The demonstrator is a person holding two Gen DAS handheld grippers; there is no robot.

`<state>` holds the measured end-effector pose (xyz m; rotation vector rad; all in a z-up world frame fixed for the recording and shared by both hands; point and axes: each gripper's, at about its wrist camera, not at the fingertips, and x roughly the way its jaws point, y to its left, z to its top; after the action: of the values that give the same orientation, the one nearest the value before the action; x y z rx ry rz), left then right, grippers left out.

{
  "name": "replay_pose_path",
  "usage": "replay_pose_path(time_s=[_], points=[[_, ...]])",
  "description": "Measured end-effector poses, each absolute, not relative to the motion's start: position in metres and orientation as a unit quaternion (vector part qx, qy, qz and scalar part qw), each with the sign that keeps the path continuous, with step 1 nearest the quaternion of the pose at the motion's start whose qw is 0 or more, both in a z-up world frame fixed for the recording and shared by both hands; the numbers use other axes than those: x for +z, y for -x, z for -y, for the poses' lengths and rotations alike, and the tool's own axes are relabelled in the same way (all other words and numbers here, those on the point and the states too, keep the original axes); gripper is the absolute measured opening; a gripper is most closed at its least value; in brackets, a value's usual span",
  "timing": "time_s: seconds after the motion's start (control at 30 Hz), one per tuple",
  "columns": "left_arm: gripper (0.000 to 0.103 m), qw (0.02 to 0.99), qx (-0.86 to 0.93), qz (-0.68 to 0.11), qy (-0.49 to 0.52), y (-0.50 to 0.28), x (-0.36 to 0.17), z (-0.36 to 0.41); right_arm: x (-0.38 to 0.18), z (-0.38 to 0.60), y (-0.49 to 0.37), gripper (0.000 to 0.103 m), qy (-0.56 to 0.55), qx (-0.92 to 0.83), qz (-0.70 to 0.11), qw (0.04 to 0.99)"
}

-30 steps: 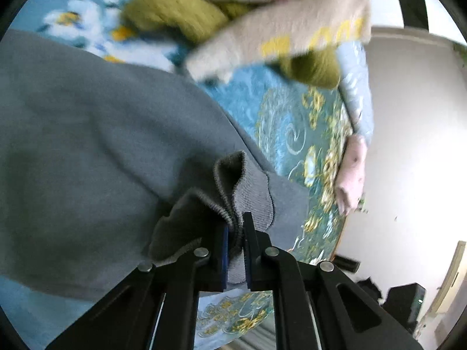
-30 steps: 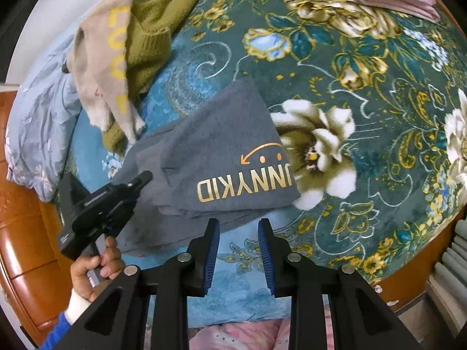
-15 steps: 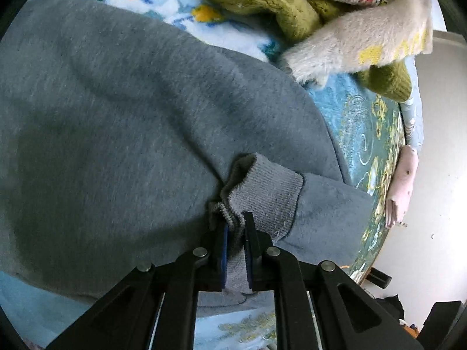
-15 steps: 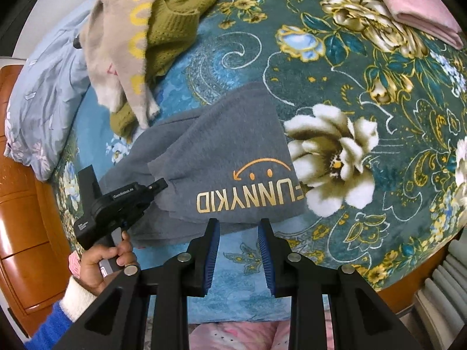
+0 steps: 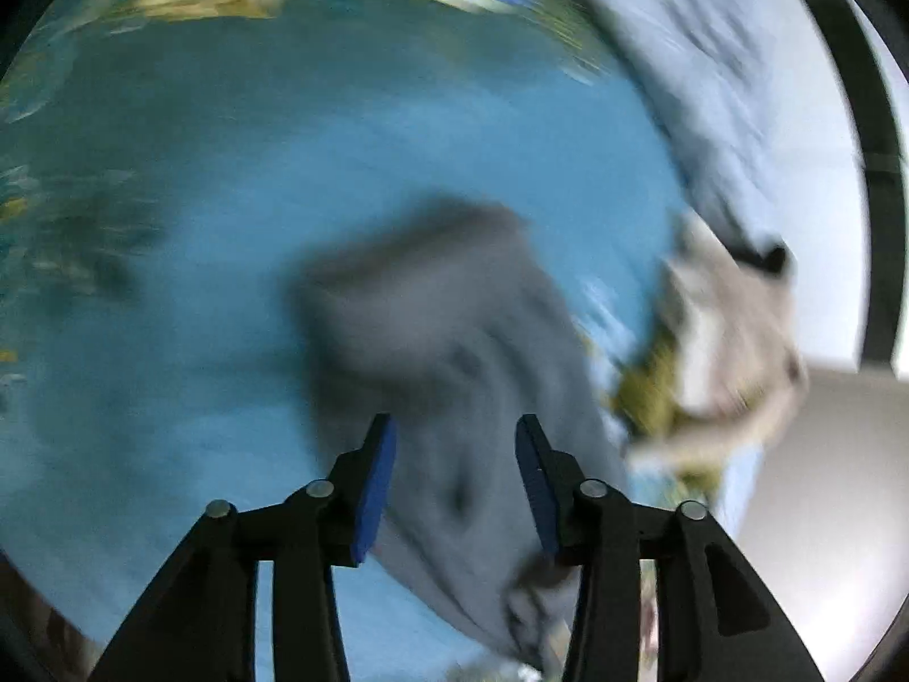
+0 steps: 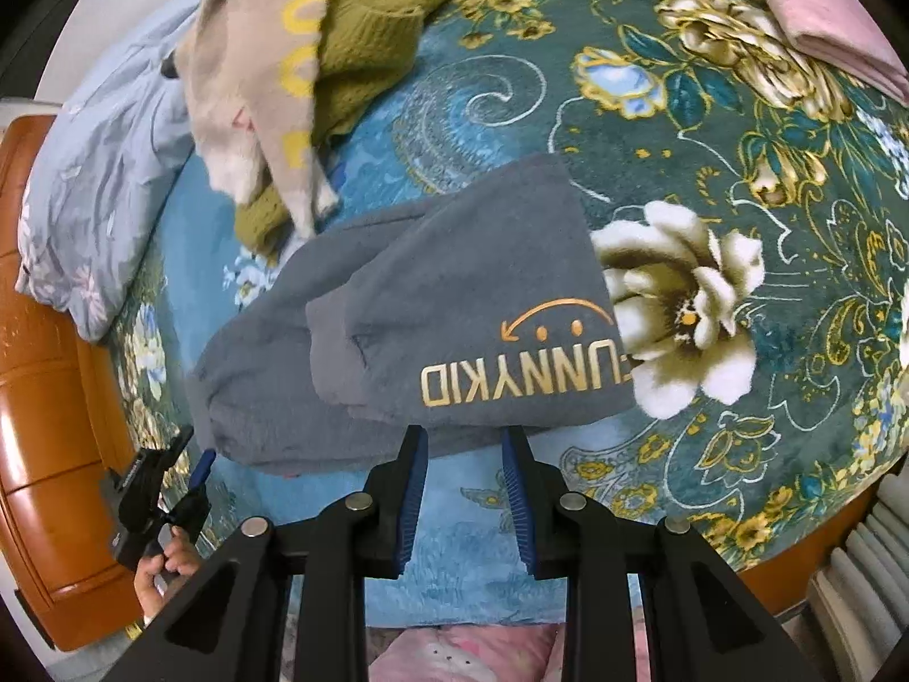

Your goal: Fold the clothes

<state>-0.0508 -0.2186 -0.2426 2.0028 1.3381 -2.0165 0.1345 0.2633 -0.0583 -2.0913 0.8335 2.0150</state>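
A grey sweatshirt (image 6: 426, 312) with gold "FUNNYKID" lettering lies on the floral blanket (image 6: 738, 142), one sleeve laid across its body. My right gripper (image 6: 463, 437) hovers open just above its near hem, nothing between the fingers. At the sweatshirt's left end, off the cloth, a hand holds my left gripper (image 6: 193, 449). The left wrist view is badly blurred. There my left gripper (image 5: 454, 426) has its jaws opening, with the grey sweatshirt (image 5: 454, 341) lying below and beyond them, not pinched.
A beige sweater with yellow letters (image 6: 267, 74) and an olive knit (image 6: 375, 17) are piled at the back left beside a pale blue pillow (image 6: 96, 182). Folded pink cloth (image 6: 824, 5) lies at the far right. The wooden bed frame (image 6: 40, 398) runs along the left.
My left gripper has let go of the grey ribbed cuff, opened and swung fast away to the sweatshirt's left end. The sleeve now rests on the sweatshirt. My right gripper has drifted slightly.
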Motion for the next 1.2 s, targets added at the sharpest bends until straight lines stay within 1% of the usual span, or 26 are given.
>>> replay_pose_path(time_s=[0.1,0.3,0.33,0.37,0.4,0.43,0.5,0.57,0.7,0.77,0.87,0.97,1.03,1.13,1.2], points=[[0.055,0.022,-0.624,-0.45,-0.638,0.054,-0.266,0.236,-0.054,-0.259,-0.133,0.03,0.691,0.669,-0.266,0.057],[0.053,0.03,-0.596,-0.479,-0.643,0.06,-0.297,0.23,-0.042,-0.256,-0.13,0.03,0.689,0.677,-0.252,0.061],[0.051,0.03,-0.595,-0.483,-0.642,0.061,-0.3,0.229,-0.04,-0.256,-0.13,0.03,0.689,0.678,-0.249,0.061],[0.04,0.028,-0.595,-0.485,-0.64,0.061,-0.301,0.228,-0.038,-0.255,-0.13,0.03,0.689,0.679,-0.247,0.06],[0.035,0.027,-0.597,-0.485,-0.639,0.062,-0.3,0.227,-0.036,-0.255,-0.13,0.03,0.689,0.68,-0.244,0.06],[0.035,0.025,-0.598,-0.484,-0.638,0.063,-0.3,0.226,-0.035,-0.255,-0.13,0.03,0.688,0.681,-0.243,0.061],[0.026,0.022,-0.602,-0.482,-0.637,0.064,-0.298,0.225,-0.033,-0.256,-0.131,0.03,0.686,0.682,-0.246,0.063],[0.022,0.015,-0.612,-0.47,-0.636,0.065,-0.29,0.224,-0.032,-0.257,-0.132,0.03,0.683,0.683,-0.25,0.065],[0.019,-0.041,-0.662,-0.43,-0.612,0.064,-0.246,0.213,-0.028,-0.255,-0.134,0.03,0.678,0.687,-0.253,0.058],[0.019,-0.086,-0.696,-0.383,-0.601,0.059,-0.213,0.203,-0.026,-0.255,-0.135,0.03,0.674,0.691,-0.256,0.054],[0.019,-0.158,-0.739,-0.303,-0.581,0.059,-0.156,0.164,-0.026,-0.257,-0.137,0.03,0.669,0.692,-0.266,0.052],[0.019,-0.228,-0.77,-0.216,-0.556,0.074,-0.107,0.103,-0.028,-0.259,-0.142,0.03,0.665,0.69,-0.28,0.051],[0.019,-0.28,-0.782,-0.157,-0.534,0.069,-0.076,0.065,-0.03,-0.262,-0.146,0.03,0.661,0.689,-0.292,0.051],[0.019,-0.365,-0.763,-0.11,-0.522,0.05,-0.042,0.008,-0.032,-0.269,-0.152,0.03,0.655,0.69,-0.304,0.05],[0.019,-0.398,-0.75,-0.079,-0.523,0.031,-0.032,-0.031,-0.034,-0.279,-0.157,0.03,0.65,0.689,-0.317,0.054]])
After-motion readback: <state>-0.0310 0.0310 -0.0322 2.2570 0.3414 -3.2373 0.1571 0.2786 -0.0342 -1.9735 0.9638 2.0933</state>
